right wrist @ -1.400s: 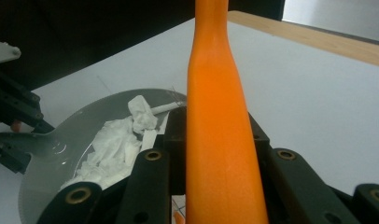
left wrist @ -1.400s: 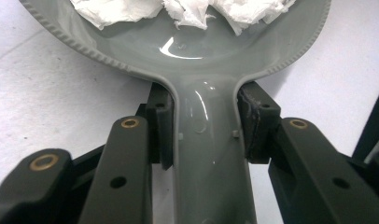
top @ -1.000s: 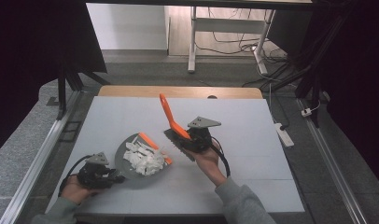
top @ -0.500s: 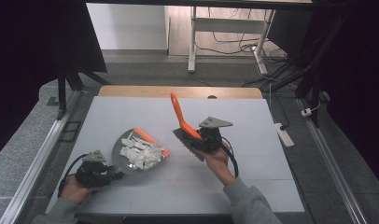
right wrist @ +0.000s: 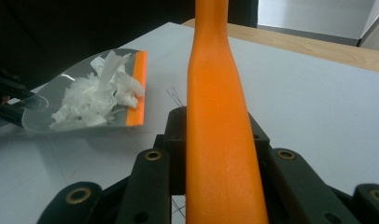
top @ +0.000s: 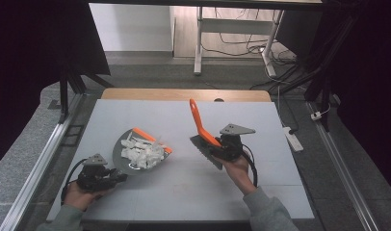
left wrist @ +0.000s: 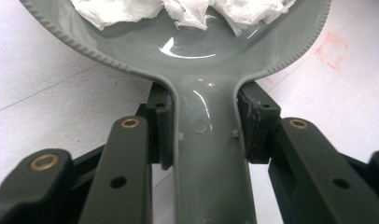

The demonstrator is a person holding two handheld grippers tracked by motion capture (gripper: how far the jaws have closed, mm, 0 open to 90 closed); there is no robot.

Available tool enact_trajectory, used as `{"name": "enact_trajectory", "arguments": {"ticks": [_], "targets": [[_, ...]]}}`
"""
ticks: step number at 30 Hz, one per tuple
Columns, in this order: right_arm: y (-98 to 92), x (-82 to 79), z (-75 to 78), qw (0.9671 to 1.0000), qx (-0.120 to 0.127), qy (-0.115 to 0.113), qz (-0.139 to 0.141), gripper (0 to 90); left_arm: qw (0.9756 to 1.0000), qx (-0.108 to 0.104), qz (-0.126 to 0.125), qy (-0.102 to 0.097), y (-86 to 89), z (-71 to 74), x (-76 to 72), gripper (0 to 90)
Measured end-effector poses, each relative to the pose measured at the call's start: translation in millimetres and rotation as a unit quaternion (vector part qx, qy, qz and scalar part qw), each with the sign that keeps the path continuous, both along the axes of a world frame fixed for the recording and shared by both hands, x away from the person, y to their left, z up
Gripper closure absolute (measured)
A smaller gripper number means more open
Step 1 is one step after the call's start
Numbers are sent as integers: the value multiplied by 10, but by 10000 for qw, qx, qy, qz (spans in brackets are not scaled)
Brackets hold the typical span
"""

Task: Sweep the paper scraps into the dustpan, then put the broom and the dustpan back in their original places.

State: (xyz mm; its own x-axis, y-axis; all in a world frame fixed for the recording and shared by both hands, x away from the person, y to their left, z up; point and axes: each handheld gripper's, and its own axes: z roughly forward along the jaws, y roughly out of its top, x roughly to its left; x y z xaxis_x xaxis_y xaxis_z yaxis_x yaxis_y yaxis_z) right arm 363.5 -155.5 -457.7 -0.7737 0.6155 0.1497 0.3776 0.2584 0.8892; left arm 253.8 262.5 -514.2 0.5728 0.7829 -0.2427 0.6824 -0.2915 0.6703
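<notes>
The brush (top: 203,132) has drifted right of the dustpan (top: 136,154), each handle clamped between its gripper's fingers (left wrist: 253,123).

Between the black jaws of the left gripper (left wrist: 204,135) sits the glossy grey handle of a dustpan (left wrist: 211,154), its rim edged with a fine ribbed pattern. Beyond those jaws, white paper scraps (left wrist: 187,9) fill the pan, and the white table (left wrist: 47,88) beside it bears a faint red square mark. Between the black jaws of the right gripper (right wrist: 218,140) rises the plain orange handle of a brush (right wrist: 218,135); its bristles look dark grey. The dustpan's front lip is orange.
</notes>
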Motion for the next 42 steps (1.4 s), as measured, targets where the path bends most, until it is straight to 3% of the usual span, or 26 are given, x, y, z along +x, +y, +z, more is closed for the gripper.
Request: {"name": "enact_trajectory", "arguments": {"ticks": [10, 17, 30, 42], "targets": [[-215, -115, 14, 10000, -6, -43, 72, 704, 9995, -70, 296, -51, -35, 28, -20, 611], [-366, -212, 39, 9999, 142, -1, 59, 704, 9987, -85, 495, -89, -89, 48, -26, 611], [-630, -325, -33, 9999, 108, 69, -45, 704, 9937, -256, 1092, -4, -20, 21, 16, 611], [-685, -291, -94, 9996, 136, 222, 64, 704, 9895, -274, 1420, 49, -42, 7, 55, 610]]}}
